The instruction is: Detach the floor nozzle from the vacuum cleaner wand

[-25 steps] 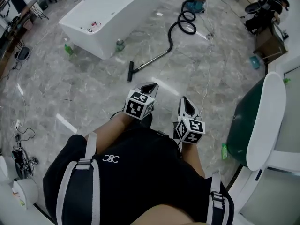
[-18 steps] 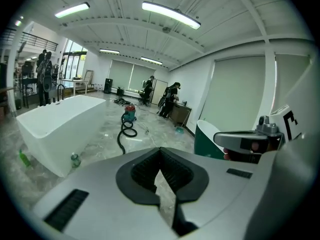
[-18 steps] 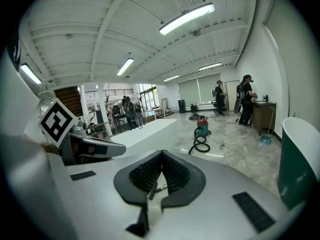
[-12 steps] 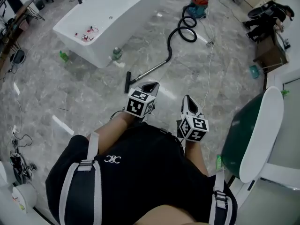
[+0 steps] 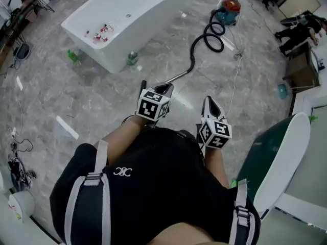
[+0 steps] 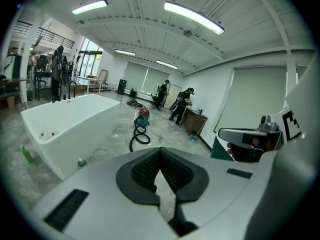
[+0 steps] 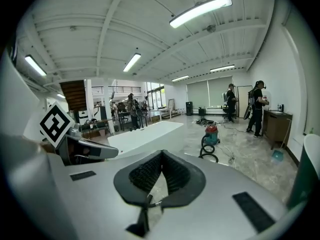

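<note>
**Both grippers shut and empty, the nozzle lying ahead on the floor**

The left gripper (image 5: pixel 164 88) has its jaws pressed together with nothing between them, as its own view (image 6: pixel 160 156) shows. The right gripper (image 5: pixel 209 102) is the same, pads meeting on nothing (image 7: pixel 161 161). Both are held out in front of the person's dark shorts (image 5: pixel 153 188), well above the floor.

There are two grippers, one floor nozzle (image 5: pixel 143 84), one wand (image 5: pixel 179 75), one hose (image 5: pixel 204 37) and one canister (image 5: pixel 230 7). One white bathtub (image 5: pixel 127 19) stands on the floor, with two bottles beside it: a green one (image 5: pixel 73 56) and a paler one (image 5: pixel 132 58).

Compared with a second ago, the nozzle and wand now sit much nearer the grippers in the head view. The nozzle lay clear ahead of the left gripper then; now it shows just beside that gripper's tip and is partly covered by it. The bathtub and canister have shifted right in the frame. Neither gripper has opened.

The nozzle is a narrow black bar lying on the grey marble floor (image 5: pixel 102 101), still joined to the wand. The wand is a thin metallic tube slanting up and right to the black hose. The hose coils in loops beside the red-and-teal canister.
</note>
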